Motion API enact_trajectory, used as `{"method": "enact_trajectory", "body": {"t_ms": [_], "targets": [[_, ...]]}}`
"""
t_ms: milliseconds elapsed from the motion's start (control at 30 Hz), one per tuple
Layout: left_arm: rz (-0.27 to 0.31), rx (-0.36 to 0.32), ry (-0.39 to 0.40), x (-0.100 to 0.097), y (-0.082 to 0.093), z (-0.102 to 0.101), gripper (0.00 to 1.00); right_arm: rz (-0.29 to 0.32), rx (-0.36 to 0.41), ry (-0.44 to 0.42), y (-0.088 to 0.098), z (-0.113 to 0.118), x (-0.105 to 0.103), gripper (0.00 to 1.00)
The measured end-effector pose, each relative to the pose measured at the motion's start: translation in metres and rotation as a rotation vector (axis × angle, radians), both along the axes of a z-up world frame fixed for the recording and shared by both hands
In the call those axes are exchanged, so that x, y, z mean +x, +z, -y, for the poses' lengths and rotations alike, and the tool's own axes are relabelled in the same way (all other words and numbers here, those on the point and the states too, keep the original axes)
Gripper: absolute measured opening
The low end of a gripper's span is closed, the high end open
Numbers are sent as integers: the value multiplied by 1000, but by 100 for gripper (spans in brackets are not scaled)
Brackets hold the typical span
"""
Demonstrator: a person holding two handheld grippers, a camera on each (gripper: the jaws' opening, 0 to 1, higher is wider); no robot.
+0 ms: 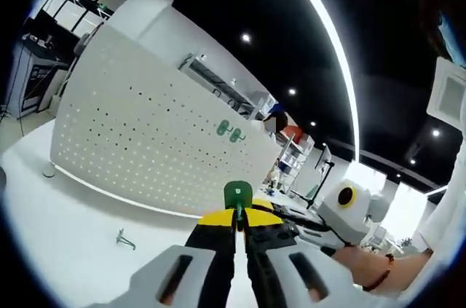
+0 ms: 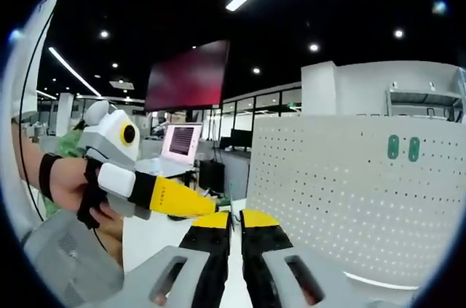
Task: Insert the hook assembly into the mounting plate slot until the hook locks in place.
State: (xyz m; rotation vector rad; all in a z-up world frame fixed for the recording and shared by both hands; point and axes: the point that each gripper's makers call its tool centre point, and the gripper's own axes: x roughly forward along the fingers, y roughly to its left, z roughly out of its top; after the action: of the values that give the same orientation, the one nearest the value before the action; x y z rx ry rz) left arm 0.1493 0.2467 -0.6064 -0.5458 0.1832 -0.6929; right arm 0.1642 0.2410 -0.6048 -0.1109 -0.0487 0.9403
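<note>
Left gripper [image 1: 239,222] pinches green hook [image 1: 237,194] — right gripper [image 2: 234,219] closed, empty.

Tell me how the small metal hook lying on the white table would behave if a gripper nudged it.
The metal hook looks thin and wiry, so it is probably light and would likely skid across the smooth white table rather than resist. Its bent, uneven shape suggests it would spin or flip, not roll. It seems stiff, not floppy. Being so small, it may slip from between jaws.
</note>
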Motion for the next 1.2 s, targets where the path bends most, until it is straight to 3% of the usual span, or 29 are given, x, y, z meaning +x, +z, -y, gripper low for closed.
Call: {"method": "enact_trajectory", "body": {"t_ms": [300,667,800,1200], "targets": [[19,12,9,0,1,-1,3,-31,18,-4,1,-1,2,5],[16,10,6,5,4,2,3,-16,5,-34,0,8,4,4],[28,9,14,6,8,2,3,-43,28,-29,0,9,4,3],[42,16,27,7,10,0,2,-51,36,-23,1,6,2,4]]}}
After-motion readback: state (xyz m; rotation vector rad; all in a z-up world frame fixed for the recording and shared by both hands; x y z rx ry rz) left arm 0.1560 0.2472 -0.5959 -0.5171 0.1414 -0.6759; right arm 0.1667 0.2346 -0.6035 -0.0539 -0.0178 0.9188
